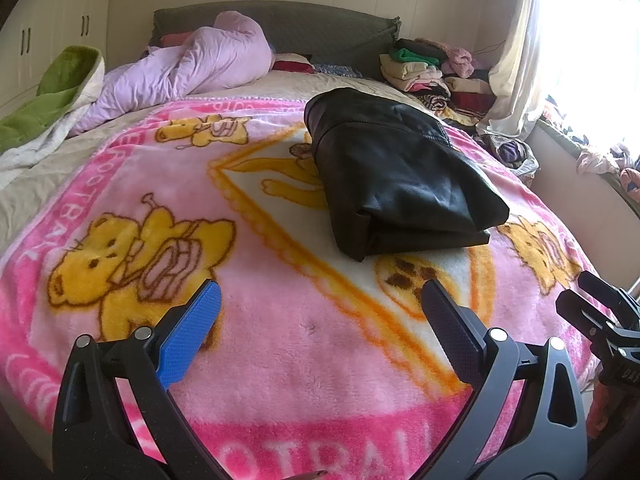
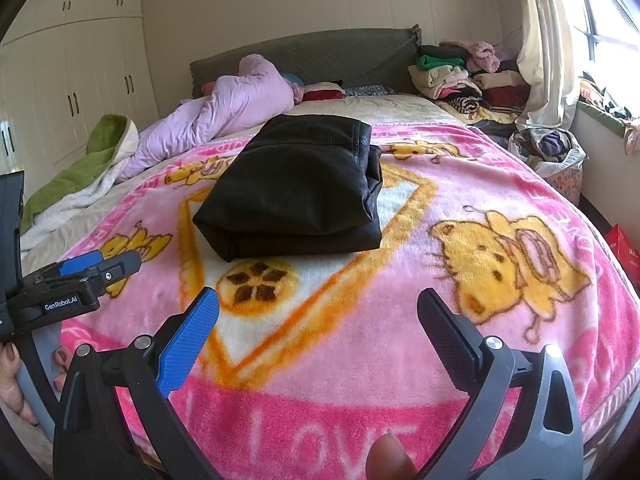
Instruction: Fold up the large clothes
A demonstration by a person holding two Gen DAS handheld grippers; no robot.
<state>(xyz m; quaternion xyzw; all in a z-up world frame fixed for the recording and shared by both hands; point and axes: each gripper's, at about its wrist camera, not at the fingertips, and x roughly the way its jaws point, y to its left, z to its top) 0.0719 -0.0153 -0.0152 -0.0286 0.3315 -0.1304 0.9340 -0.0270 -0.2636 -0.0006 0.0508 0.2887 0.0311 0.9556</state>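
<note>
Sunlit bedroom with cream wardrobe doors (image 2: pixel 72 80) and a wide bed (image 2: pixel 400 104) under a fluffy pink blanket printed with yellow bears (image 1: pixel 280 340). On the blanket's middle lies the folded black leather-like garment (image 1: pixel 396 176), a neat rectangular bundle, apart from both tools. A crumpled lilac duvet (image 1: pixel 192 68) sits toward the headboard, and stacks of folded clothes (image 2: pixel 468 76) crowd the far corner by the curtain. A cloth basket (image 2: pixel 560 160) beside the bed holds loose garments. The left tool (image 1: pixel 320 308) hovers low over the blanket, its 2 fingers spread wide and gripping nothing. The right tool (image 2: pixel 318 312) is likewise released, beside it.
</note>
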